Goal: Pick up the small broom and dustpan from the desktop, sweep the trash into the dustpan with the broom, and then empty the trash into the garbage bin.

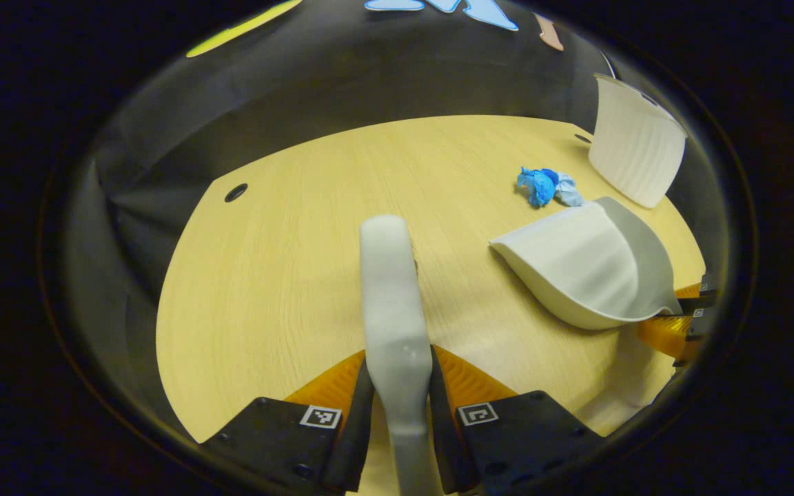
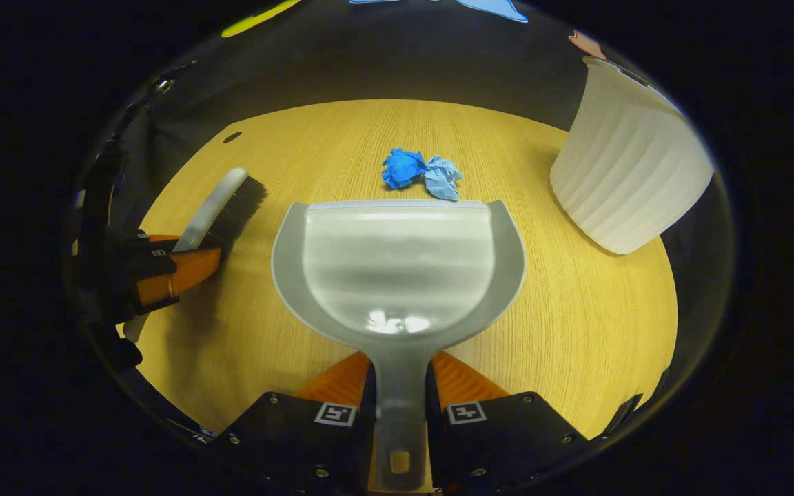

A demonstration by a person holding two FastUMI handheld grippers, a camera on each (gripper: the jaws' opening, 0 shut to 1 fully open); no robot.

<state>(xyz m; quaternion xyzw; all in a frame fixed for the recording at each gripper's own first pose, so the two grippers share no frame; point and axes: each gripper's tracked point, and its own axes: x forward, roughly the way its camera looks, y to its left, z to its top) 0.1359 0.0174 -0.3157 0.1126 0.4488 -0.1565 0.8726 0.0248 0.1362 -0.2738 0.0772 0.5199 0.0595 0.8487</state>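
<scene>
Clamped between both fingers of the right gripper [image 2: 400,406], the dustpan [image 2: 397,265] handle points back while its lip sits just short of the blue crumpled trash [image 2: 421,172] near the desktop's [image 2: 576,331] far edge. Both fingers of the left gripper [image 1: 400,399] pinch the broom [image 1: 390,289]. Pick-up looks done; sweeping comes next, needing bristles behind the trash. At the far right corner stands the garbage bin [image 2: 628,172].

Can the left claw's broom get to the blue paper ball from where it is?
Probably yes. The left claw grips the broom, and bare desktop runs to the blue paper ball. The dustpan sits beside that path, not across it.
</scene>
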